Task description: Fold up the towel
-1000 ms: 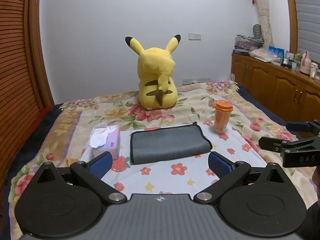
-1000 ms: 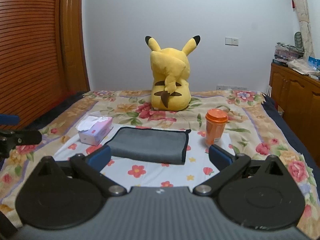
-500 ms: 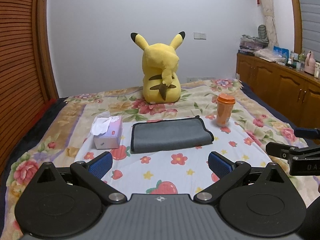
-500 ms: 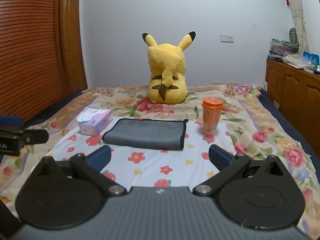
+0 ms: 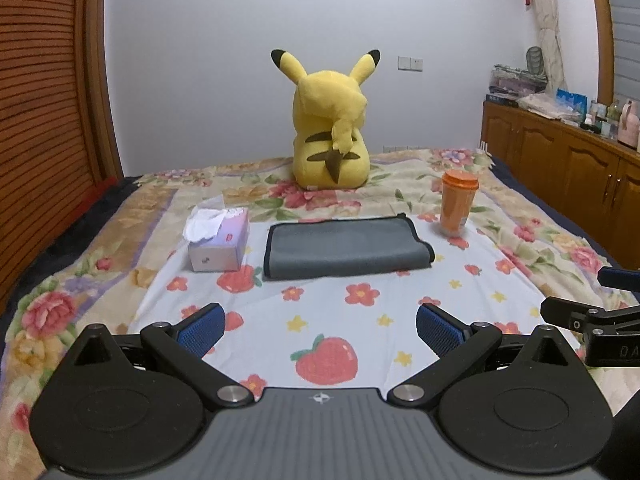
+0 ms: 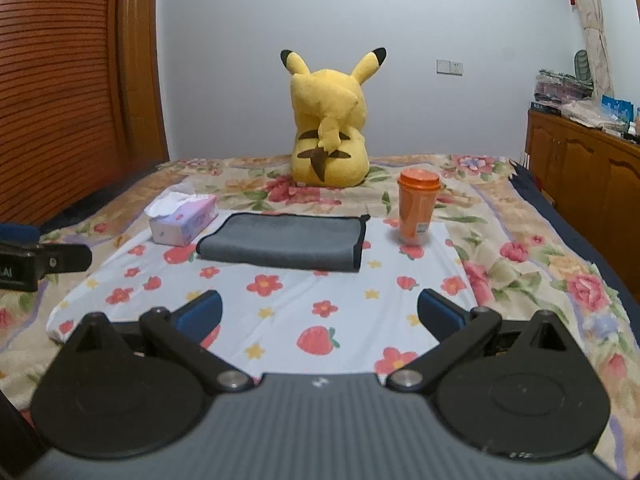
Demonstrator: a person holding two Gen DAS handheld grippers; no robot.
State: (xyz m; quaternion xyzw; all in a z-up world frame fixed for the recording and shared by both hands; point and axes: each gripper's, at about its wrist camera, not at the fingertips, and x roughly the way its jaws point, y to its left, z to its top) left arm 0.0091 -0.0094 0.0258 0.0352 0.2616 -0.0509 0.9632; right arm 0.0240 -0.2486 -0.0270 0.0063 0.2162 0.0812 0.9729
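Note:
A grey towel (image 5: 346, 247) with a dark hem lies folded flat on the floral sheet in the middle of the bed; it also shows in the right wrist view (image 6: 284, 242). My left gripper (image 5: 320, 330) is open and empty, held above the sheet well short of the towel. My right gripper (image 6: 320, 314) is open and empty, also short of the towel. Each gripper shows at the edge of the other's view: the right one (image 5: 592, 318) and the left one (image 6: 40, 264).
A tissue box (image 5: 218, 240) sits left of the towel and an orange lidded cup (image 5: 458, 204) right of it. A yellow Pikachu plush (image 5: 330, 128) sits behind. Wooden cabinets (image 5: 568, 152) line the right wall; a slatted wooden door (image 6: 60, 80) stands left.
Both grippers have pulled back from the towel and sunk lower; the towel now looks farther away. The towel and other objects have not moved.

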